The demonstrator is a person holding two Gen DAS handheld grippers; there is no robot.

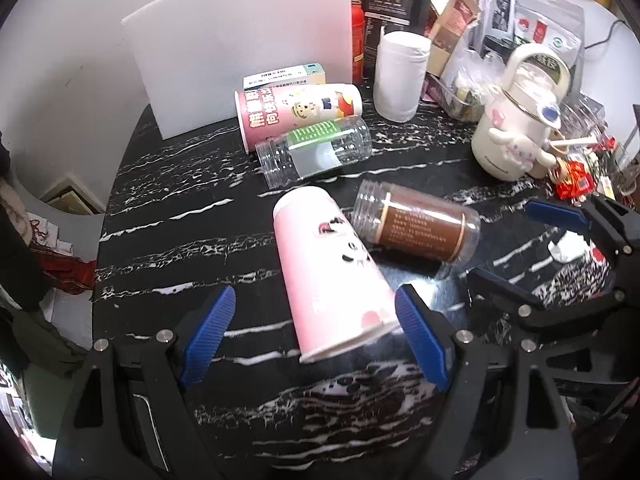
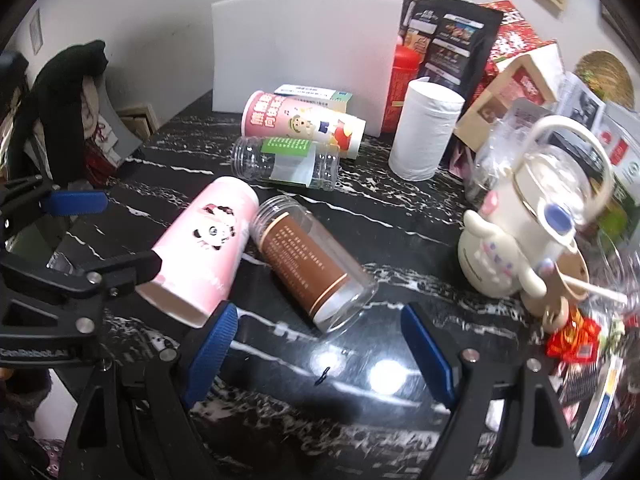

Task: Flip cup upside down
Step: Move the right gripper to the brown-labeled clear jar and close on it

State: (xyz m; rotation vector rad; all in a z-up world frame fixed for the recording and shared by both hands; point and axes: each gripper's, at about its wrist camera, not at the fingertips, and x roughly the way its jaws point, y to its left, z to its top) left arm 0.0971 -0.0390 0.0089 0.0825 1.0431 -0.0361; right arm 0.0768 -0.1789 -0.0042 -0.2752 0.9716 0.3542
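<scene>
A pink paper cup with a panda print lies on its side on the black marble table, open rim toward me. My left gripper is open, its blue pads on either side of the cup's rim end, apart from it. The cup also shows in the right wrist view, with the left gripper around it. My right gripper is open and empty, just in front of a clear jar with a brown label lying on its side. The right gripper also shows in the left wrist view.
Another printed pink cup and a clear jar with a green label lie behind. A white paper roll, a white cartoon kettle, a white board, boxes and packets crowd the back and right.
</scene>
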